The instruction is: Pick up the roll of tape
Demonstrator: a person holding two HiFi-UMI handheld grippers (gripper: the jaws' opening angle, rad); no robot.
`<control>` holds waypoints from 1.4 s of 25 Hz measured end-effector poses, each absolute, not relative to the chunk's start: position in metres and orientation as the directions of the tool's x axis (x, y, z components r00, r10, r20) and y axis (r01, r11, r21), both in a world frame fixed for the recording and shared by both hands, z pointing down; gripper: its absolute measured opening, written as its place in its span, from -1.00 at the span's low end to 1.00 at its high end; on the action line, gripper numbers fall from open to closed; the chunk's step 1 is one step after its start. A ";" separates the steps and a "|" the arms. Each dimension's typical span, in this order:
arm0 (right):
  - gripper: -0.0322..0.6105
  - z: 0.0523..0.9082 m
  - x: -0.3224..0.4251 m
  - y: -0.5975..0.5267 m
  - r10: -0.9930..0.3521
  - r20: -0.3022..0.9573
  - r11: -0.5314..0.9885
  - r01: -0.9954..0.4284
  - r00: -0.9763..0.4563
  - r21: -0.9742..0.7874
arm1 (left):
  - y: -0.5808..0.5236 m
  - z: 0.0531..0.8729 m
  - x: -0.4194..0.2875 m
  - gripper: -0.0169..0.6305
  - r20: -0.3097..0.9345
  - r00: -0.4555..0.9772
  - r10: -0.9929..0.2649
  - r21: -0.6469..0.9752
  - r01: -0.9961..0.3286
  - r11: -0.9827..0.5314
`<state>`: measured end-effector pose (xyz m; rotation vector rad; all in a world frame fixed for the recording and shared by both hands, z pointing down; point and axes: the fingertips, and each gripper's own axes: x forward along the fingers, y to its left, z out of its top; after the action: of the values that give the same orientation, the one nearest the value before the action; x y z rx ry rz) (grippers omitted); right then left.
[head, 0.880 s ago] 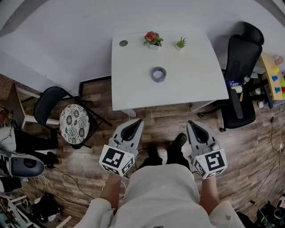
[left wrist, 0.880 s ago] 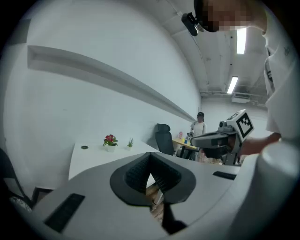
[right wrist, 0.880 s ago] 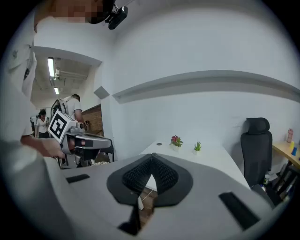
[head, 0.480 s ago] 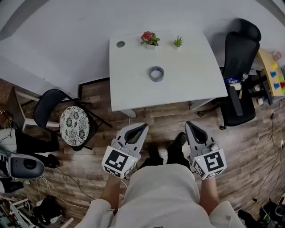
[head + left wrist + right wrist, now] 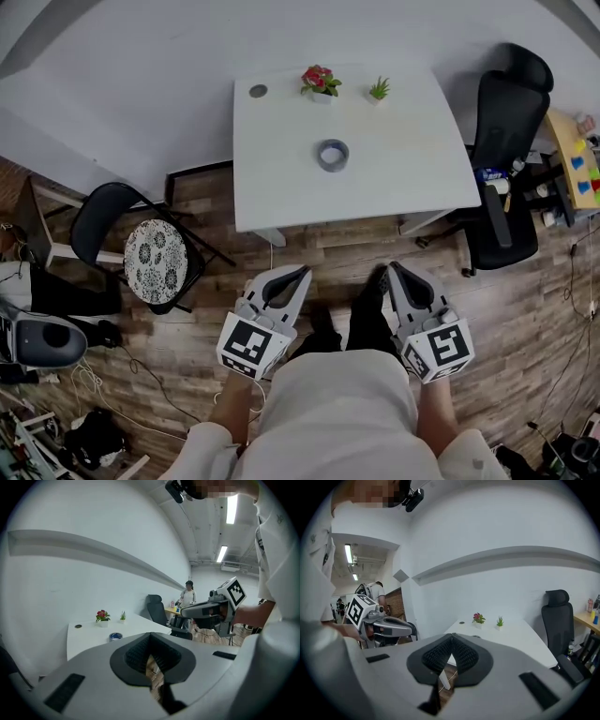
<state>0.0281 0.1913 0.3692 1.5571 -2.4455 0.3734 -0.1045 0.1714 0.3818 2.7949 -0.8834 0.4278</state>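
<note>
Roll of tape (image 5: 333, 155): grey ring, flat on white table (image 5: 281, 187) (hollow centre).

The head view looks steeply down from above the person onto a white table (image 5: 394, 178) a little way ahead, with the left gripper (image 5: 292, 274) and right gripper (image 5: 395, 271) low in the frame. Each gripper view sits just behind its own fingers (image 5: 136, 654), facing roughly level toward the table, well apart from it. All three share the table and its red-flowered plant (image 5: 321, 81), and each gripper view catches the other gripper.
</note>
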 end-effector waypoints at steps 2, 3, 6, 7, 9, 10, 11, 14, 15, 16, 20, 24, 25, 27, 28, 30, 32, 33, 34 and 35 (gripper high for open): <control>-0.88 0.370 0.027 0.191 -0.846 0.318 0.421 -0.902 -0.428 -0.094 | 0.170 0.382 -0.102 -0.90 0.317 0.784 -0.534 0.104 -0.588 -0.802; -0.88 0.370 0.027 0.190 -0.843 0.319 0.427 -0.899 -0.434 -0.093 | 0.170 0.382 -0.100 -0.90 0.313 0.785 -0.535 0.114 -0.590 -0.800; -0.88 0.372 0.030 0.187 -0.834 0.319 0.445 -0.890 -0.451 -0.096 | 0.168 0.378 -0.092 -0.90 0.308 0.785 -0.538 0.110 -0.591 -0.799; -0.88 0.373 0.031 0.186 -0.831 0.318 0.450 -0.888 -0.457 -0.099 | 0.167 0.377 -0.090 -0.90 0.309 0.785 -0.537 0.104 -0.589 -0.801; -0.88 0.374 0.033 0.179 -0.825 0.318 0.459 -0.882 -0.467 -0.104 | 0.164 0.376 -0.086 -0.90 0.314 0.782 -0.539 0.093 -0.590 -0.802; -0.88 0.375 0.033 0.175 -0.822 0.317 0.464 -0.880 -0.472 -0.107 | 0.160 0.376 -0.085 -0.90 0.317 0.778 -0.542 0.090 -0.593 -0.800; -0.88 0.375 0.034 0.170 -0.819 0.317 0.470 -0.876 -0.478 -0.109 | 0.157 0.377 -0.084 -0.90 0.321 0.774 -0.546 0.091 -0.599 -0.796; -0.88 0.375 0.035 0.155 -0.802 0.321 0.495 -0.861 -0.504 -0.116 | 0.145 0.378 -0.082 -0.89 0.329 0.763 -0.557 0.100 -0.615 -0.782; -0.88 0.375 0.036 0.150 -0.794 0.325 0.505 -0.855 -0.514 -0.119 | 0.140 0.378 -0.080 -0.89 0.332 0.759 -0.560 0.101 -0.619 -0.779; -0.88 0.376 0.037 0.145 -0.784 0.330 0.517 -0.847 -0.526 -0.121 | 0.135 0.378 -0.078 -0.89 0.334 0.755 -0.564 0.100 -0.623 -0.775; -0.84 0.379 0.042 0.123 -0.754 0.342 0.555 -0.823 -0.560 -0.125 | 0.116 0.378 -0.071 -0.89 0.348 0.737 -0.579 0.101 -0.643 -0.759; -0.82 0.380 0.051 0.100 -0.733 0.348 0.577 -0.805 -0.585 -0.138 | 0.095 0.378 -0.065 -0.89 0.361 0.708 -0.606 0.085 -0.673 -0.735; -0.81 0.380 0.053 0.095 -0.725 0.351 0.586 -0.798 -0.593 -0.138 | 0.090 0.378 -0.062 -0.89 0.366 0.699 -0.615 0.070 -0.680 -0.730; -0.78 0.382 0.058 0.085 -0.707 0.362 0.604 -0.785 -0.608 -0.140 | 0.081 0.377 -0.054 -0.89 0.376 0.684 -0.625 0.049 -0.689 -0.723; -0.77 0.383 0.061 0.080 -0.697 0.367 0.612 -0.778 -0.616 -0.141 | 0.076 0.378 -0.050 -0.89 0.380 0.679 -0.628 0.048 -0.692 -0.720; -0.74 0.386 0.066 0.070 -0.681 0.374 0.627 -0.765 -0.629 -0.146 | 0.067 0.380 -0.042 -0.89 0.385 0.669 -0.636 0.051 -0.703 -0.710; -0.73 0.387 0.071 0.061 -0.666 0.376 0.640 -0.753 -0.643 -0.153 | 0.059 0.382 -0.038 -0.89 0.388 0.652 -0.652 0.052 -0.722 -0.690; -0.73 0.387 0.073 0.056 -0.659 0.376 0.649 -0.745 -0.652 -0.154 | 0.055 0.384 -0.036 -0.88 0.391 0.642 -0.659 0.056 -0.732 -0.679; -0.73 0.387 0.075 0.052 -0.651 0.375 0.659 -0.736 -0.661 -0.154 | 0.052 0.385 -0.033 -0.88 0.395 0.634 -0.664 0.063 -0.740 -0.669; -0.71 0.386 0.077 0.047 -0.642 0.374 0.669 -0.728 -0.669 -0.154 | 0.049 0.385 -0.030 -0.87 0.398 0.630 -0.667 0.071 -0.746 -0.662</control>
<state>0.0775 0.0473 0.3863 1.0937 -2.5970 0.4223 -0.0299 0.0494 0.3851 2.6230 -1.1566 0.5016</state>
